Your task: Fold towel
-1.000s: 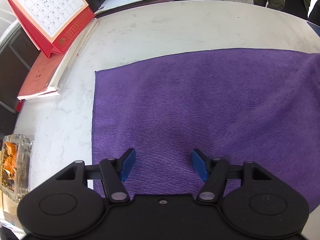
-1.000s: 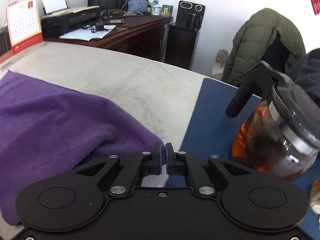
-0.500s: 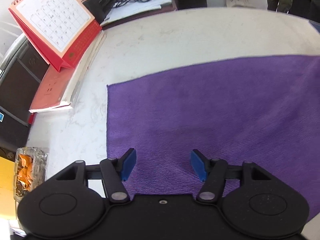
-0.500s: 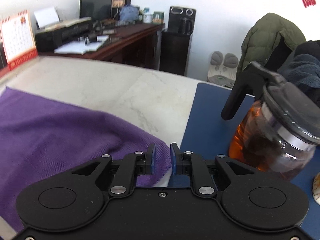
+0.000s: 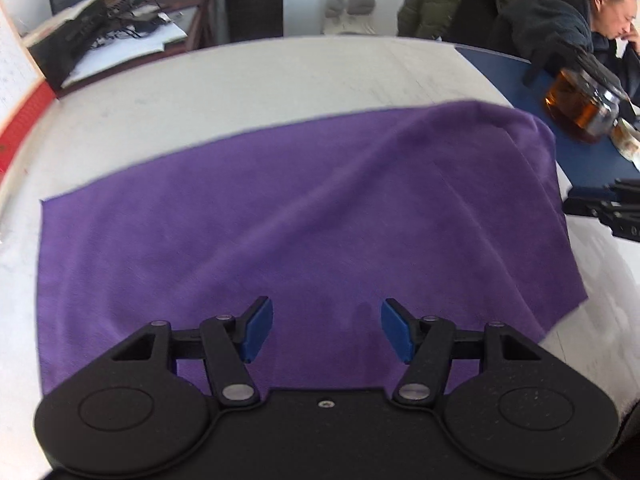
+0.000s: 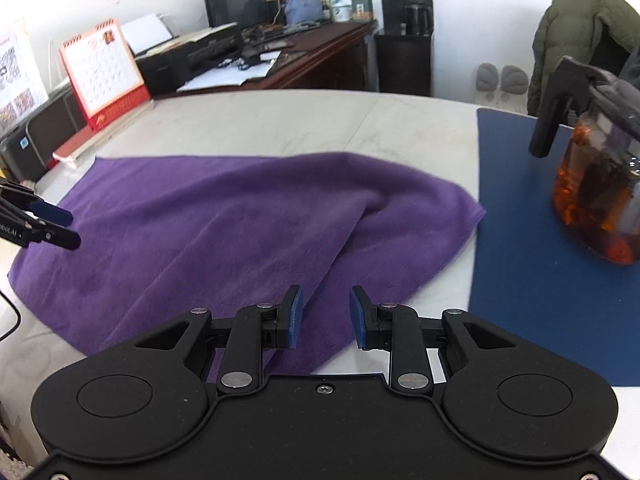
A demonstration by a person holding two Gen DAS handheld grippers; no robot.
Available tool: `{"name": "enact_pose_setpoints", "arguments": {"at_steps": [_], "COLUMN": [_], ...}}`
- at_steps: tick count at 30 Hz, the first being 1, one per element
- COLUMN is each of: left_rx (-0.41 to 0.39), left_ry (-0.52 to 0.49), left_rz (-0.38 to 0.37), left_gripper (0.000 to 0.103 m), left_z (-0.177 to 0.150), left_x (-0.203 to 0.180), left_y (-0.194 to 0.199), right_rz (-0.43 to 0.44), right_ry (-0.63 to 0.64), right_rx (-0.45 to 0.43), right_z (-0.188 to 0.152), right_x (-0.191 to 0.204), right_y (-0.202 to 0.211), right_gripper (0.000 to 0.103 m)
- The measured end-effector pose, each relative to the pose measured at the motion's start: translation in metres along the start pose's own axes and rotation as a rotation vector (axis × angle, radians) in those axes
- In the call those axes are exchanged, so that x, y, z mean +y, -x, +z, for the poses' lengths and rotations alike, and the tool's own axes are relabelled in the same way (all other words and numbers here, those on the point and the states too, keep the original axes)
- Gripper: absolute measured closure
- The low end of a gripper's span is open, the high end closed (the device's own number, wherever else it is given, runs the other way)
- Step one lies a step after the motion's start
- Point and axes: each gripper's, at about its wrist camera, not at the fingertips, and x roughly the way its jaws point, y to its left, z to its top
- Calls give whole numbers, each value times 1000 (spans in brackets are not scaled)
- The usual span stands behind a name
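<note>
- Presently, item one: a purple, finely ribbed microfibre towel (image 6: pixel 224 216), lying across the pale marble-look round table (image 6: pixel 280 120); its right corner touches the edge of the dark blue mat (image 6: pixel 532 240), and a soft ridge runs diagonally through the cloth toward that corner.
- Handling, as we judge it: light, limp, no stiffness; it will drape and drag rather than hold a shape. The pile looks grippy on pads but likely to slide easily over the smooth tabletop.
- Where we would take hold: at corners or along a hem, pinching a single layer. The near right corner lies just beneath our right gripper (image 6: pixel 323 314); the near left edge lies close under our left gripper (image 5: pixel 326 330).
- Left gripper: jaws standing moderately wide, nothing between them, hovering over the near middle of the cloth.
- Right gripper: jaws narrow and opening, no cloth pinched; the towel shows between and below the blue pads (image 6: pixel 295 316), untouched as far as we can tell.
- Hazard noted: a glass teapot with black handle and amber tea (image 6: pixel 600 200) stands on the mat near the towel's right corner; a dragged hem could catch it.
- Also present: a red desk calendar (image 6: pixel 102 72) at the far left, well apart.
</note>
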Motion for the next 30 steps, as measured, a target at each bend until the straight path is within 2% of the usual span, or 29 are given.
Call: {"name": "enact_pose_setpoints", "arguments": {"at_steps": [4,10,12,16,20,26,30], "left_rx": [61,46,47,47,53,60,64], "left_ry": [-17,-1,1,17,7,-16,-36], "left_rz": [73,82,97,152,213,261,278], "left_gripper": [43,41,36,36,36,36,35], "left_z": [-13,-23,-24,-27,-24,-23,-27], "left_x": [-1,11,15,29,39,50,59], "left_y": [-16,-15,-14,-12,-8,-5,1], "right_rz": [-1,3,4,11,30,71,67], "right_ry": [50,83,90,97,97,43,37], "right_rx": [31,88,95,116,123,126,111], "right_z": [-1,-7,-10,-12,-17,-23,-24], "right_x": [10,16,18,23,25,20,14], "right_y": [-4,-14,-14,-13,-8,4,15], "right_gripper": [78,78,76,76,69,69,69]}}
